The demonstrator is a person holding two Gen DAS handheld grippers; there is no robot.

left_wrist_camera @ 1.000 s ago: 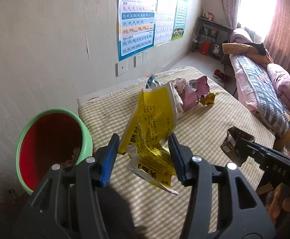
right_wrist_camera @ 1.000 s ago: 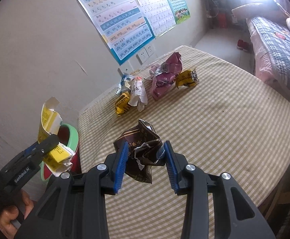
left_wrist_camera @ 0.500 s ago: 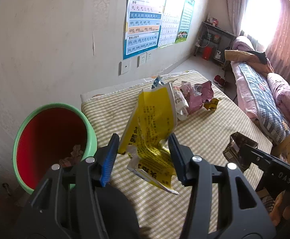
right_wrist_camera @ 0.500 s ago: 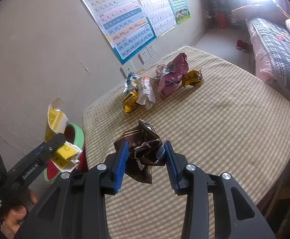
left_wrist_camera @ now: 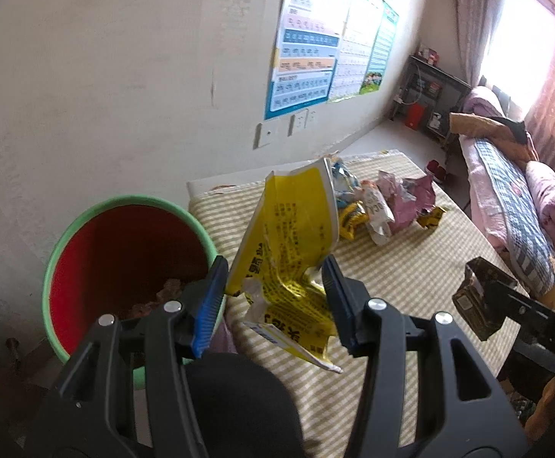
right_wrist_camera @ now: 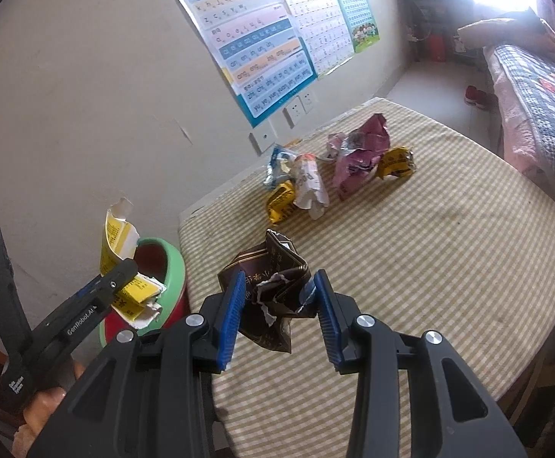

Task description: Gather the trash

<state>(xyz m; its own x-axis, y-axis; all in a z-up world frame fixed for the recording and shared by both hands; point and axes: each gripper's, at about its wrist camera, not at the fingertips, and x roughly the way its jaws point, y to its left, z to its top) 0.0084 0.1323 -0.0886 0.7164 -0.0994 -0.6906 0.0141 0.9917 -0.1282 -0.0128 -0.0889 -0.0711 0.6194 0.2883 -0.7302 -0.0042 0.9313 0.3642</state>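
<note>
My left gripper (left_wrist_camera: 273, 278) is shut on a crumpled yellow wrapper (left_wrist_camera: 292, 236), held above the table's left edge beside a green-rimmed red bin (left_wrist_camera: 124, 267). In the right wrist view the same wrapper (right_wrist_camera: 124, 263) hangs over the bin's rim (right_wrist_camera: 170, 267). My right gripper (right_wrist_camera: 277, 297) is shut on a dark brown wrapper (right_wrist_camera: 269, 286), held over the checked table (right_wrist_camera: 430, 267); it also shows in the left wrist view (left_wrist_camera: 475, 301). Several more wrappers (right_wrist_camera: 330, 175) lie in a pile near the wall.
The bin holds some trash (left_wrist_camera: 163, 294) at its bottom. Posters (right_wrist_camera: 262, 45) and wall sockets (right_wrist_camera: 296, 108) are on the wall behind the table. A bed (left_wrist_camera: 513, 198) stands to the right, a dark shelf (left_wrist_camera: 430, 95) at the far end.
My left gripper has carried the yellow wrapper leftward, closer to the bin. The right gripper has kept its hold on the brown wrapper and shifted slightly left.
</note>
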